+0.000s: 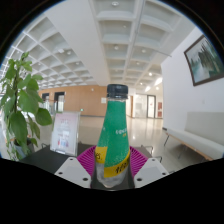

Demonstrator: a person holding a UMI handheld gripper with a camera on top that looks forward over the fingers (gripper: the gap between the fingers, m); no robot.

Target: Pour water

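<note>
Item: green bottle (114, 135), dark cap on, upright, long axis vertical, lodged dead centre in my gripper (113, 165). Both pink pads (89, 157) press its lower body, clamped. Left of bottle: potted plant (20, 100). No receiving cup visible; pouring needs tilt.

dark table (45, 158) under green bottle (115, 135); sign holder (65, 132) upright on it.

One green plastic bottle (114, 135) with a dark cap and yellow label. One leafy green potted plant (22, 103). One framed dark picture (204, 59) on the wall. One white upright sign board (65, 131). One long white bench (197, 136). Two pink-padded gripper fingers (87, 160).
</note>
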